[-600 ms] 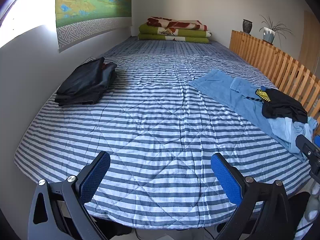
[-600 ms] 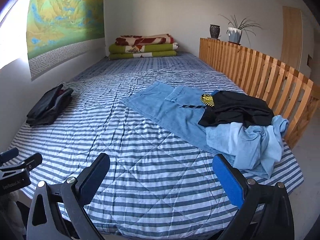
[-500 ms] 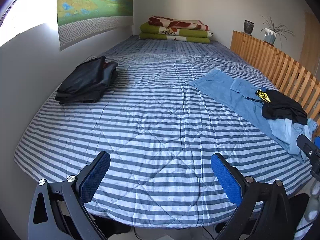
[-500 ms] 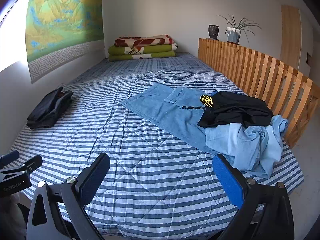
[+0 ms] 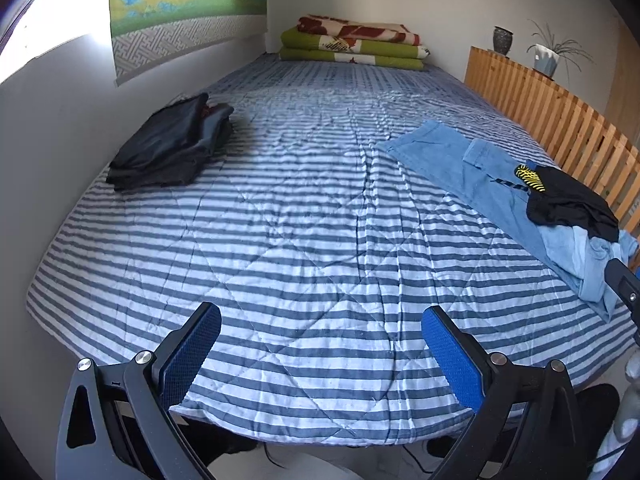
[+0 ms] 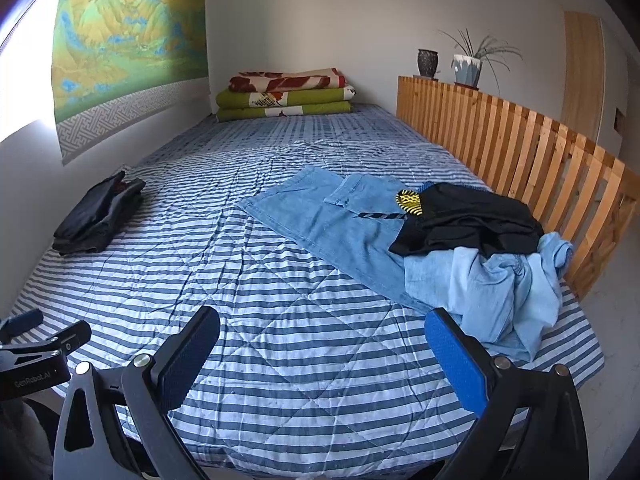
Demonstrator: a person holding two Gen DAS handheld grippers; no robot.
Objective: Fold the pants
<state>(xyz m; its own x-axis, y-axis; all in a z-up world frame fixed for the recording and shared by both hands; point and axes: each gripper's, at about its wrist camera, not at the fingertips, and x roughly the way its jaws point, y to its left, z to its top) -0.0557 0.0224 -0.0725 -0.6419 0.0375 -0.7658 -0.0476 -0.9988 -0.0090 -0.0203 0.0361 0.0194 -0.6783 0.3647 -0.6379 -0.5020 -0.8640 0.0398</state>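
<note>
Looking down a striped bed [image 6: 280,360]: both the left gripper [image 5: 320,354] and right gripper [image 6: 322,354] hang with jaws wide apart, empty. Blue pants [image 6: 340,232] sprawl right of centre, dark folded stack [image 6: 98,216] at left, wooden rail [image 6: 520,140] along the right.

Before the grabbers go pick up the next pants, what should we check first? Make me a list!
1. Left gripper open and empty: ok.
2. Right gripper open and empty: ok.
3. Bare stretch of the striped quilt in front for folding: ok.
4. Top of the unfolded pile free to grab: ok, the black garment lies on top of the blue jeans and the light blue garment.
5. Whether the black garment is pants: cannot tell, it is crumpled.
6. Folded dark stack out of the way: ok, it sits at the quilt's left side near the wall.
</note>
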